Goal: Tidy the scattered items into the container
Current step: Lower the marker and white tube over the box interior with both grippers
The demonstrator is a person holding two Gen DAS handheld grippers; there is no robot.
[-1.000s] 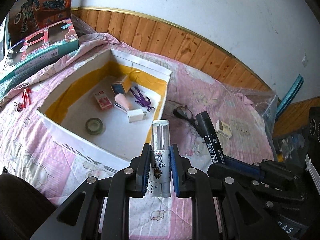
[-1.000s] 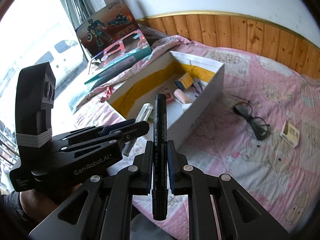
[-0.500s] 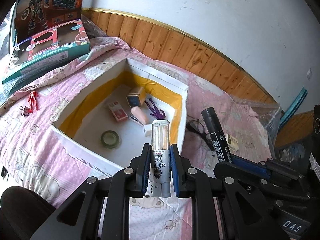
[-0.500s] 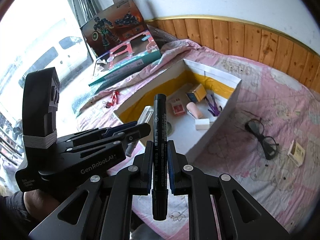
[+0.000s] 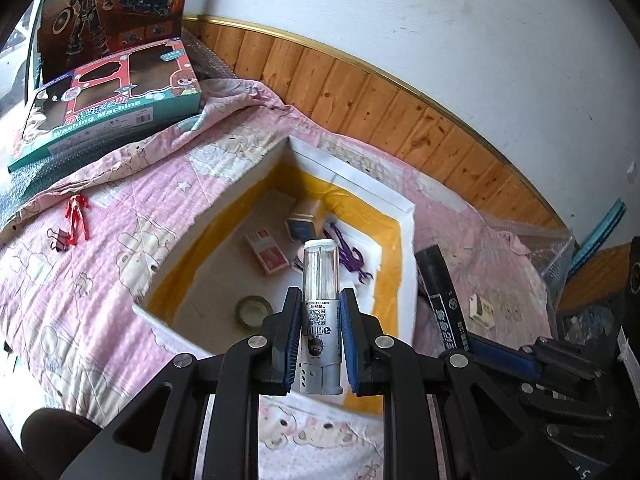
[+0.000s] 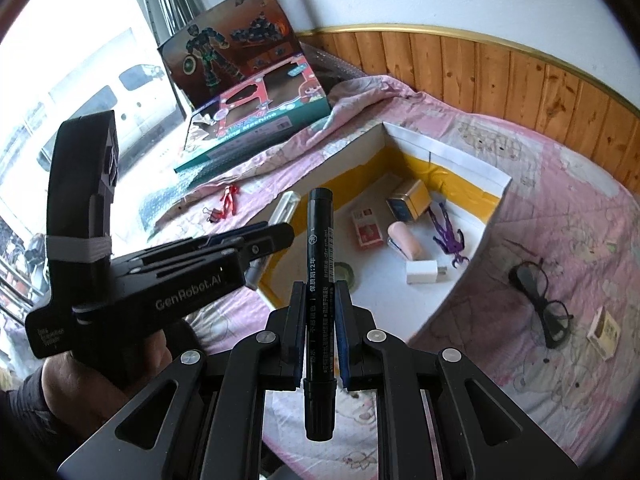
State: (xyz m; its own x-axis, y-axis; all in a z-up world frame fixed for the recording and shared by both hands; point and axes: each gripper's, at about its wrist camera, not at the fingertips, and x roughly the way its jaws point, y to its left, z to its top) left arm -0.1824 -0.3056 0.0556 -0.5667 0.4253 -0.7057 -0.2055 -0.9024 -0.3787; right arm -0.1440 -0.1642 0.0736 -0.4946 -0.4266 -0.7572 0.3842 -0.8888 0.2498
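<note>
While both tools hang above the near edge of the box, the scene runs near to far:

Left hand-held gripper (image 5: 320, 344): pinching a clear plastic cylinder with a grey labelled base and white cap (image 5: 320, 276); long axis along the fingers, cap pointing away over the box.

Right hand-held gripper (image 6: 318, 324): pressed onto a black marker pen with white printed text (image 6: 318, 264); long axis along the fingers, one end pointing forward over the box's near wall, the other back toward the camera.

Container: a white cardboard box lined with yellow tape (image 6: 448, 152), open-topped, on a pink quilted bed cover (image 6: 560, 208).

Inside the box: roll of clear tape (image 5: 253, 309), red-and-white small carton (image 6: 366, 229), pink cylinder (image 6: 405, 240), white plug adapter (image 6: 424, 272), purple toy figure (image 6: 450, 236), blue-and-yellow tin (image 6: 408, 200).

Outside, right: black-framed glasses (image 6: 544, 304), small cream packet (image 6: 605, 332).

Outside, left: red toy figure (image 5: 76, 220) beside a black binder clip (image 5: 59, 238).

Far: toy boxes (image 5: 108, 108) by wood panelling.
</note>
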